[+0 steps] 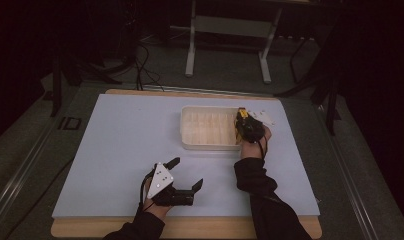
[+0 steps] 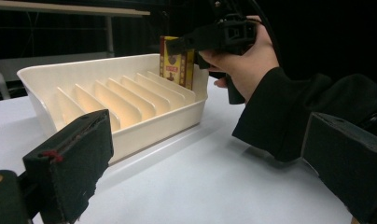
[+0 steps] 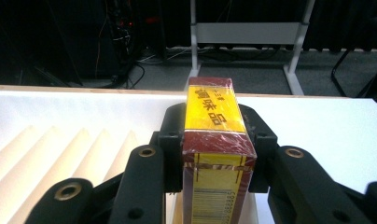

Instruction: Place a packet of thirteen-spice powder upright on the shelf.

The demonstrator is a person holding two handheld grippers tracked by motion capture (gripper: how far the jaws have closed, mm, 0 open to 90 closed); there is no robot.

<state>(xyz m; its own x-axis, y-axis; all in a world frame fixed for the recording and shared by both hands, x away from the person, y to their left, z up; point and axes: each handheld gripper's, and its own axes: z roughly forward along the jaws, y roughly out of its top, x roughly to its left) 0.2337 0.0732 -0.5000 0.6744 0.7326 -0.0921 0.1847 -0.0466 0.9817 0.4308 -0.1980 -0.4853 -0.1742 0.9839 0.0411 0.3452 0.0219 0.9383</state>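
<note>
We see the box [image 3: 218,140] clamped between the right gripper [image 3: 217,154] jaws, centre frame, over the tray [image 2: 144,122]. Left gripper [image 2: 200,163] is open, holding nothing.

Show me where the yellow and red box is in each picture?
High view: the box is at the tray's right end, in the right gripper.
Left gripper view: top middle, over the tray's far end.
Right gripper view: centre, between the jaws.
Shared landmark: the ribbed tray.

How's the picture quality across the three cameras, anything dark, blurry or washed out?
High view: dim all round, the surroundings nearly black, the pale table evenly lit. Left gripper view: the near pads are soft and out of focus, the slotted tray sharper. Right gripper view: the table is washed out white, while the yellow and maroon box shows wrapper glare.
</note>
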